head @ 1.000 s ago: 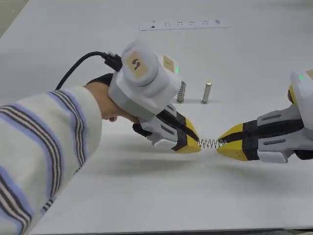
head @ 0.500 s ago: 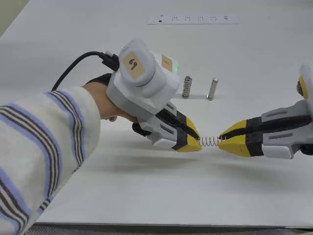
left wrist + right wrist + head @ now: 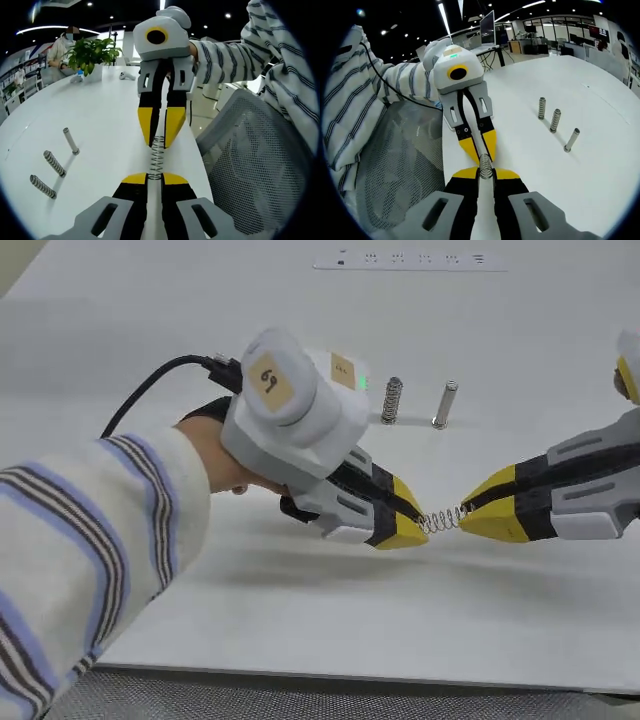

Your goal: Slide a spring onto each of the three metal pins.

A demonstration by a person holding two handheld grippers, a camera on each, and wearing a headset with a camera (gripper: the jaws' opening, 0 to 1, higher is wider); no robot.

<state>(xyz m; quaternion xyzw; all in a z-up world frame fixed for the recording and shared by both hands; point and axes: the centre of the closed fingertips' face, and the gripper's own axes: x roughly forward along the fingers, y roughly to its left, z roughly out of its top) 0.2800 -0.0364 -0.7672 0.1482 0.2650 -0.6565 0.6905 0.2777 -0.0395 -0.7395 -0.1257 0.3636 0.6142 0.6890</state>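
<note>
Spring (image 3: 442,520) was bridged between my grippers, low over the table (image 3: 300,640): left gripper (image 3: 412,532) pinched one end, right gripper (image 3: 470,516) the other, both jaw pairs narrow on the coils. First sprung pin (image 3: 541,108) and second sprung pin (image 3: 555,120) were done; bare pin (image 3: 445,404) stood just beside them, well apart from me. My read: release one side, grip the coils from outside so the bore stayed open, turn it upright, centre over the pin tip, lower gently.

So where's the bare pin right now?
In the head view the bare pin stands upright just right of a spring-covered pin, beyond the held spring.
</note>
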